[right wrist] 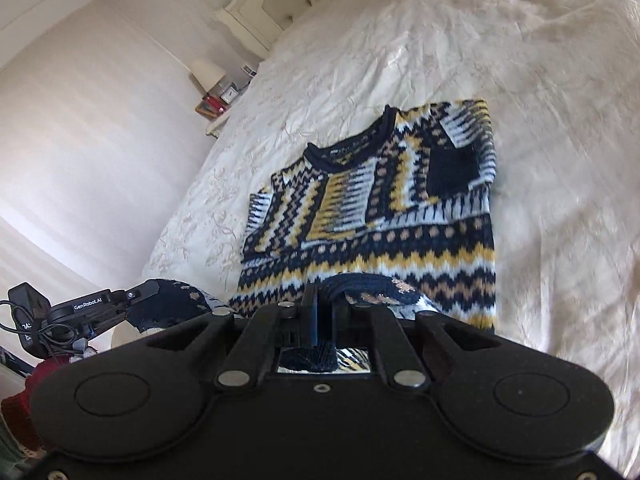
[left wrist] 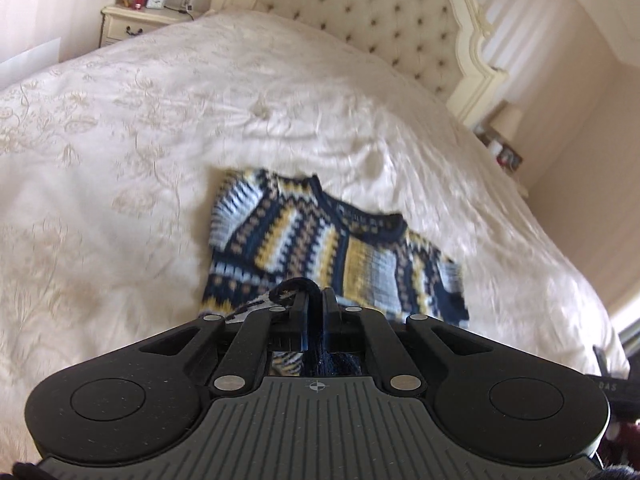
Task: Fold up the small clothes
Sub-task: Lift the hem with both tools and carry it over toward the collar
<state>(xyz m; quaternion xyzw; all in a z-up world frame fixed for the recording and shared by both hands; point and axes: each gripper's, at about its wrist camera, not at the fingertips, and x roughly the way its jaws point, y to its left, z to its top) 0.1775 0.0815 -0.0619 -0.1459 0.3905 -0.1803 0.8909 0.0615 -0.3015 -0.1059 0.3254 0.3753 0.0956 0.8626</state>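
While both tools pinch its near hem, a small knitted sweater (right wrist: 372,208) lies face-up on a bed covered by a cream embroidered bedspread (left wrist: 140,128). The sweater has zigzag and dotted bands in navy, mustard yellow, tan, pale blue and white, with a navy ribbed round neck. A neck label inside the collar shows pale lettering, too small to read. One sleeve is folded across the chest, its dark cuff resting near the shoulder in the right wrist view.

The left tool (left wrist: 314,300) has its jaws closed tight on a fold of the navy hem, with knit bunched up between the black fingers. The right tool (right wrist: 325,298) is likewise clamped on the hem, a hump of navy and tan knit rising just past its tips. The hem edge lifts off the bedspread at both grips while the upper body of the sweater stays flat on the bed.

From the right wrist view, the left tool appears at the lower left edge, with "GenRobot.AI" printed in white on its black side.

Beyond the sweater stands a cream tufted headboard (left wrist: 372,12) with a carved frame. A cream nightstand (left wrist: 132,20) beside it carries a lamp, a small clock and a red item. A second lamp (right wrist: 208,72) sits at the other side of the bed.
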